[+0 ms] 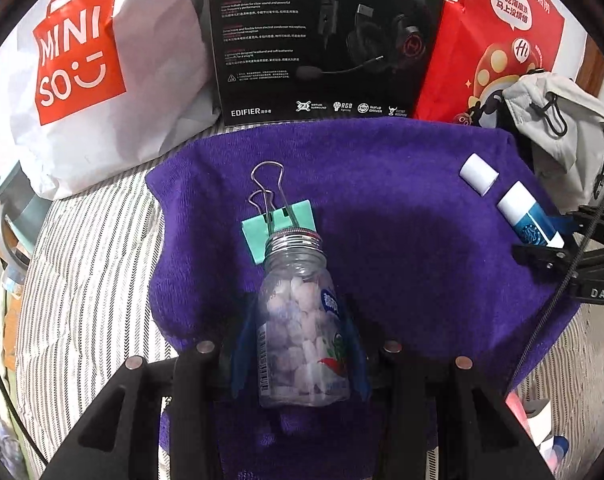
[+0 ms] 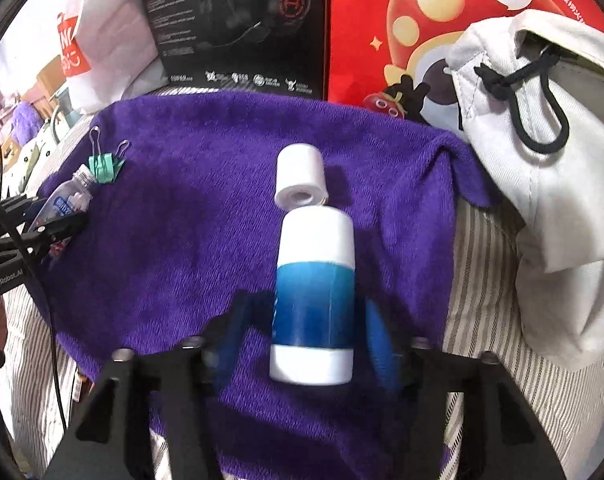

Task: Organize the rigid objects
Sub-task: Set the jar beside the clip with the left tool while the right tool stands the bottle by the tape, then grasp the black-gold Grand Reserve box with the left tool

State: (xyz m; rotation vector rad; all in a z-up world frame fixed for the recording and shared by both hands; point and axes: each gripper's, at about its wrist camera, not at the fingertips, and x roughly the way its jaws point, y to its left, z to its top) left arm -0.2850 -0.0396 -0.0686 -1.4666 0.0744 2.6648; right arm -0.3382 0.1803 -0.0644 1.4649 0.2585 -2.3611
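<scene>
A purple towel [image 1: 401,216] lies on a striped bed. My left gripper [image 1: 300,344] is shut on a clear candy bottle [image 1: 302,332], its open neck against a teal binder clip [image 1: 280,228]. My right gripper [image 2: 311,320] has its blue pads on both sides of a blue-and-white glue stick [image 2: 313,296]; whether they press it is unclear. A small white paper roll [image 2: 300,178] lies just beyond the stick's tip. From the left wrist view the stick [image 1: 527,216] and roll [image 1: 479,173] are at the right. From the right wrist view the bottle [image 2: 68,198] and clip [image 2: 106,166] are at the left.
Behind the towel stand a white Miniso bag [image 1: 82,72], a black Edifier headphone box [image 1: 321,40] and a red printed bag [image 1: 501,40]. A white drawstring pouch [image 2: 541,160] lies on the right. The striped sheet [image 1: 86,264] surrounds the towel.
</scene>
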